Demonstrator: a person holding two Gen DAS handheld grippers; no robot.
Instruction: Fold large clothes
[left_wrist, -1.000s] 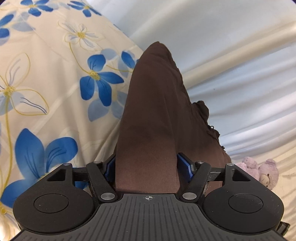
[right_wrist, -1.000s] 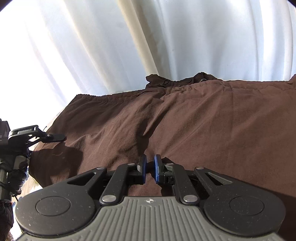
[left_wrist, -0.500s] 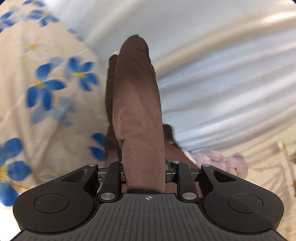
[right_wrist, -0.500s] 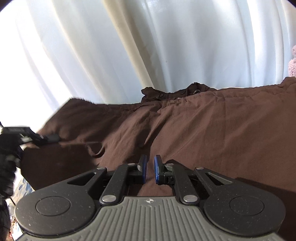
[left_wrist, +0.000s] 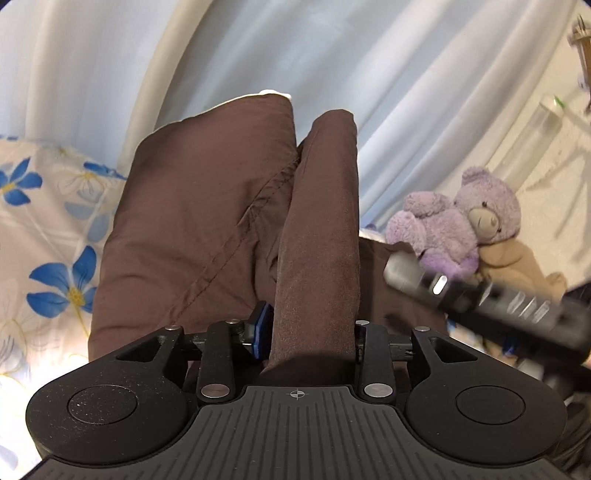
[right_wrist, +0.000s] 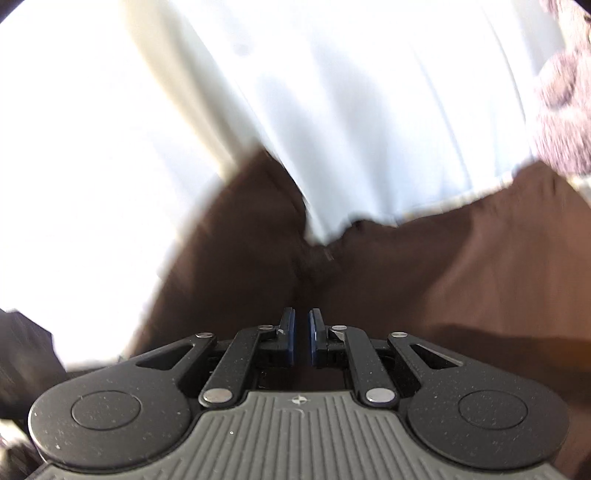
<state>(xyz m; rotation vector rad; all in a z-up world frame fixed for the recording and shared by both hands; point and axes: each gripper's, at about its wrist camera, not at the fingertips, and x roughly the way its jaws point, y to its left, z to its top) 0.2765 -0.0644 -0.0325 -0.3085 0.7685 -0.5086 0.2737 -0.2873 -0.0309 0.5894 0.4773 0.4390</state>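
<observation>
**Both grippers clamped on brown garment**

White curtain (left_wrist: 369, 92) behind; floral sheet (left_wrist: 48, 229) at left. Left gripper (left_wrist: 310, 332) pinches a thick fold of the brown garment (left_wrist: 207, 221), which rises ahead. Right gripper (right_wrist: 302, 332) nearly closed on its cloth, view blurred. Purple teddy (left_wrist: 461, 221) far right

Left gripper (left_wrist: 308, 334): matte black body, ribbed dark-grey top plate with a small crosshair mark, round discs either side, silver pivot screws, blue finger pads (left_wrist: 260, 328). Right gripper (right_wrist: 302, 338): same build, lighter grey ribbed plate, dust-speckled black.
</observation>
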